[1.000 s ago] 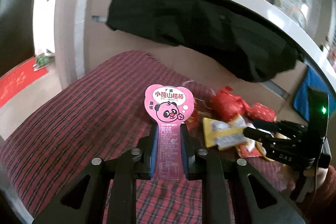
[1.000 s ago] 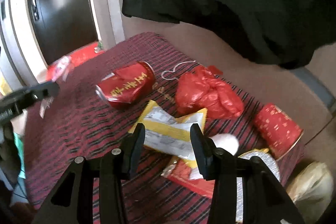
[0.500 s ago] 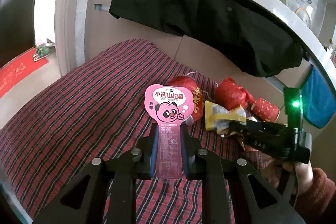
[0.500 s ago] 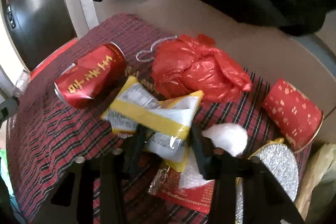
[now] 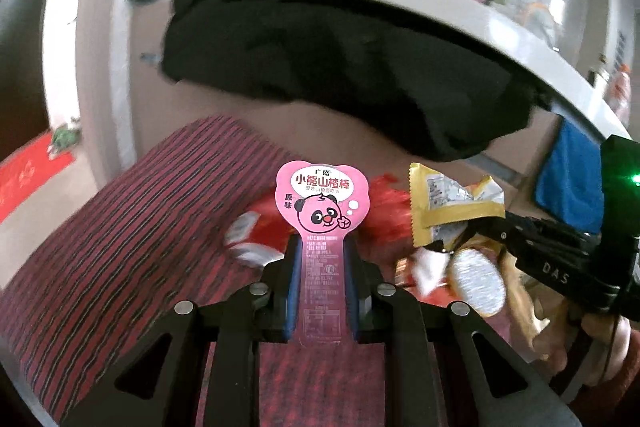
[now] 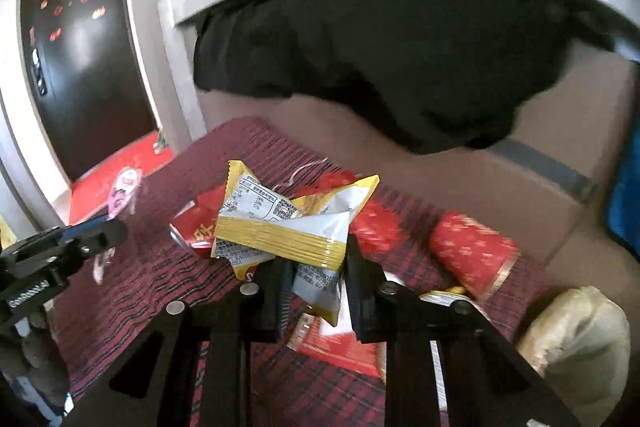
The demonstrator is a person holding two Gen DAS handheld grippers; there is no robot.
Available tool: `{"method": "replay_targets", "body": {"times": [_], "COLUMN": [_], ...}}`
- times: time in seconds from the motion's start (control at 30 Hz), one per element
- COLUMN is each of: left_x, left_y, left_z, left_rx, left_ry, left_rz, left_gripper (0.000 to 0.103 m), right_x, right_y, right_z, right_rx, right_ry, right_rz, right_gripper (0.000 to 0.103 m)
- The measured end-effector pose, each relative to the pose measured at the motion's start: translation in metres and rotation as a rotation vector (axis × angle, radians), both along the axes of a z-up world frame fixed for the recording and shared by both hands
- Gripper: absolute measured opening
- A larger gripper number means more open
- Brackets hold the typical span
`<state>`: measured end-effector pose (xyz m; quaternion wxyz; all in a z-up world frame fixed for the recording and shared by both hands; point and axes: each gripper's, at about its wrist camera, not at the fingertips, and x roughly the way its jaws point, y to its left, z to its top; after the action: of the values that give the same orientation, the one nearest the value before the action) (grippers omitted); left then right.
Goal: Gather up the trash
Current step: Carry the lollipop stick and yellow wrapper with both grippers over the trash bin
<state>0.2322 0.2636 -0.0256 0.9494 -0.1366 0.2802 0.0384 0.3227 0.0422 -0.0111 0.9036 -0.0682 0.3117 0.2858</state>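
We hold two pieces of trash above the plaid cloth (image 5: 132,247): our left gripper (image 5: 320,269) is clamped on the stem of a pink wrapper (image 5: 322,215), which stands upright between the pads with its panda head well clear of them, and our right gripper (image 6: 314,277) has its jaws closing on a crumpled yellow wrapper (image 6: 288,227), pinched only by a lower fold while most of it juts up and to the left. That thin bite is the main risk, we judge: the foil looks slick and springy, so a quick swing could let it slide out and drop back among the rest. The pink wrapper seems safer but floppy, and its tall head could catch on something as we carry it. Both grippers sit near each other (the left one shows at the edge of the right view), so a careless crossing could knock one piece loose. Still on the cloth are a red can (image 6: 194,227) on its side, a red bag (image 6: 374,223), a red paper cup (image 6: 474,251) tipped over with its inside hidden from us, and a flat red packet (image 6: 340,347). A pale bag (image 6: 576,343) bulges at the right edge; we cannot tell what it holds, nor whether it is the bin. No bin is in view.
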Motion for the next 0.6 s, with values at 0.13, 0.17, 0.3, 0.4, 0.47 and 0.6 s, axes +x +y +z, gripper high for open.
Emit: {"method": "replay_targets", "body": {"times": [0.13, 0.17, 0.3, 0.4, 0.47, 0.6], "left_x": [0.011, 0.013, 0.022, 0.027, 0.031, 0.04], "left_y": [-0.044, -0.054, -0.109, -0.15, -0.175, -0.222], "left_z": [0.019, 0.022, 0.035, 0.041, 0.043, 0.045], "left_rx": [0.036, 0.041, 0.071, 0.085, 0.095, 0.104], "left_ry": [-0.047, -0.056, -0.082, -0.094, -0.099, -0.102], "left_rz": [-0.07, -0.086, -0.169, -0.228, -0.266, -0.33], "left_gripper": [0.02, 0.02, 0.02, 0.02, 0.02, 0.02], "right_x": [-0.012, -0.018, -0.035, -0.039, -0.04, -0.043], "right_y": [-0.034, -0.047, -0.092, -0.126, -0.152, -0.21], "right_z": [0.019, 0.025, 0.041, 0.047, 0.048, 0.047], "right_rx": [0.032, 0.034, 0.033, 0.036, 0.041, 0.056], "right_ry": [-0.045, -0.068, -0.127, -0.148, -0.153, -0.153], "right_rz": [-0.049, -0.067, -0.126, -0.183, -0.229, -0.324], "right_gripper": [0.021, 0.021, 0.021, 0.021, 0.021, 0.021]}}
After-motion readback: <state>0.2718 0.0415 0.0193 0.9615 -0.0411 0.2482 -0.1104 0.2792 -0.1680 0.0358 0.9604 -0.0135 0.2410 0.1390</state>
